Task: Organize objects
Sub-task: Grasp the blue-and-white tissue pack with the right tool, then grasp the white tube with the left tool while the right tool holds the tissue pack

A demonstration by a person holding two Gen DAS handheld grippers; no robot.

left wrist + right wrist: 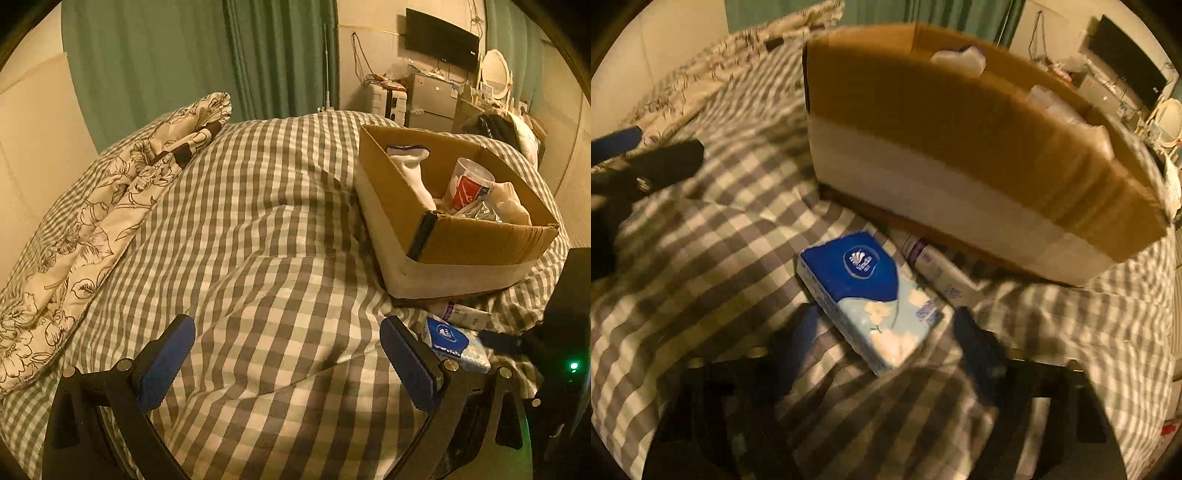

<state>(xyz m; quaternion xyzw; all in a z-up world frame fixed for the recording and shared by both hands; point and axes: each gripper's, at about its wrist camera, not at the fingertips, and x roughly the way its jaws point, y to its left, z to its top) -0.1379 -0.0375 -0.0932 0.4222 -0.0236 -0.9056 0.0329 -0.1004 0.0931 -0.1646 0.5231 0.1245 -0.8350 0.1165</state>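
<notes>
Blue-and-white tissue pack (871, 295), flower print, between right claw (886, 343) pads, seemingly untouched; left claw (286, 363) wide.

Left gripper (286, 363) angled downward, blue pads (166, 363) spread wide, nothing between; right gripper (886, 343) tipped steeply down, jaws partly apart, pads not visibly pressing anything

Grey-and-white checked bedcover (266, 229), brown cardboard box (960, 122), blue-and-white tissue pack (871, 291), green curtain (177, 55).
</notes>
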